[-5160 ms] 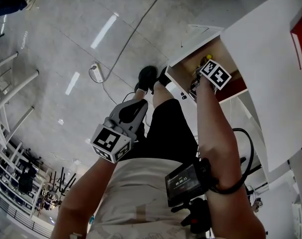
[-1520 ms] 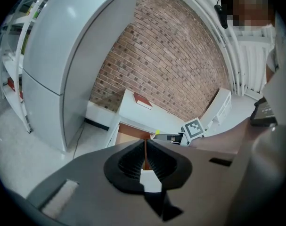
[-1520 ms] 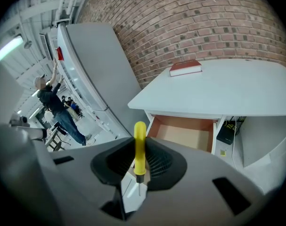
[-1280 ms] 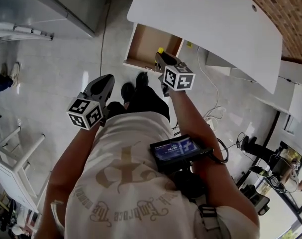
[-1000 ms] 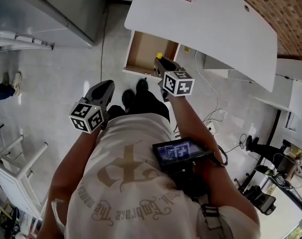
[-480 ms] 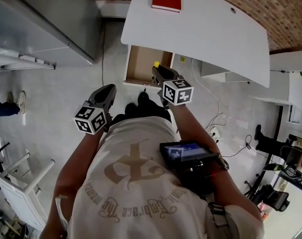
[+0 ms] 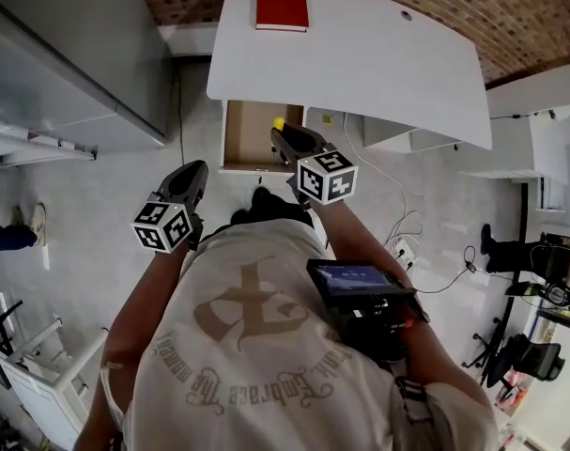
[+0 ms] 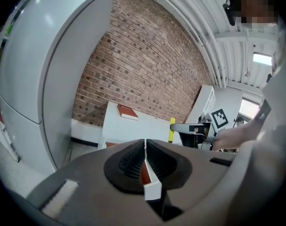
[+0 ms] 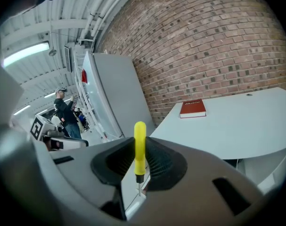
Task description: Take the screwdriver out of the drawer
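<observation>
Grey floor fills the left of the head view, where the left tool hangs shut and empty. Right of it, the drawer stands open under the white tabletop. The right tool pinches the yellow screwdriver upright, clear of the drawer. The round handle could pivot or slip out if the squeeze slackens.

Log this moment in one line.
right gripper: shut on screwdriver | left gripper: shut, empty | drawer: open | screwdriver: out of drawer
</observation>
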Demonstrator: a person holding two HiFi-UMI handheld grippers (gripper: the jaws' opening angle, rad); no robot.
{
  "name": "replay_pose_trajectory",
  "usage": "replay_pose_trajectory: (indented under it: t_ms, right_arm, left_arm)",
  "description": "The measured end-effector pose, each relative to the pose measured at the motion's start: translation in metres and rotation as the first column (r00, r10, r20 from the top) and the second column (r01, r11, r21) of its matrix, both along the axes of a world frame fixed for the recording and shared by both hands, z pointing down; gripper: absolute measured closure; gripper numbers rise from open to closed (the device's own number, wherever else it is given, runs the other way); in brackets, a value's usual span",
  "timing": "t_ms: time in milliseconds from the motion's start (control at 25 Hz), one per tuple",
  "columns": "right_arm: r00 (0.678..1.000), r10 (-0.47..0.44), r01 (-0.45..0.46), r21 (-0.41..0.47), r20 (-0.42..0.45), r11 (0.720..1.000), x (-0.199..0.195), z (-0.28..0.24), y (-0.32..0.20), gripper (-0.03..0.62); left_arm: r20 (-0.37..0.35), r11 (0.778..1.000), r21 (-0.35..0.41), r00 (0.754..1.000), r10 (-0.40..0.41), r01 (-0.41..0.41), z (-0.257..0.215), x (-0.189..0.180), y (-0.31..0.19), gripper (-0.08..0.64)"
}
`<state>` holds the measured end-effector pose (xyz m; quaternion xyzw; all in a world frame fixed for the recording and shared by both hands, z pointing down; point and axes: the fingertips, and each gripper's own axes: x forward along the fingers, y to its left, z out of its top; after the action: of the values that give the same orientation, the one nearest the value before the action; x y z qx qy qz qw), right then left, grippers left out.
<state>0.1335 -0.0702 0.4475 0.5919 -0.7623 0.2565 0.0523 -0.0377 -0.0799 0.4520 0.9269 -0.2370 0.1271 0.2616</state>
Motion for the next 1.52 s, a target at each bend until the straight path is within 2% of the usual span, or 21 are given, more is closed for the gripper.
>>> replay_pose_trajectory:
  t_ms: [200,480,1000,1520]
  right_arm:
    - [1.0,-0.004,0.004,0.031,-0.011,1.0,0.006,-0.013,0.01,0.535]
    - [1.0,-0.009,0.01,0.045,-0.022,0.999,0.005,-0.016,0.037,0.535]
    - [0.999,0.015,-0.014,0.037,-0.029,0.999,0.0,-0.013,0.068,0.535]
    - [0.997,0.069,-0.068,0.053,-0.019,0.996,0.014,-0.011,0.081,0.535]
  left_arm:
    - [-0.005,1.0,0.022,1.0,0.014,-0.014,-0.006,0.01,0.005,0.545]
    - [0.0,0.993,0.07,0.995,0.096,-0.095,-0.015,0.027,0.022,0.545]
    - [0.007,0.983,0.081,0.986,0.165,-0.165,-0.016,0.038,0.036,0.545]
    - [0.022,0.98,0.065,0.982,0.188,-0.19,-0.005,0.049,0.043,0.545]
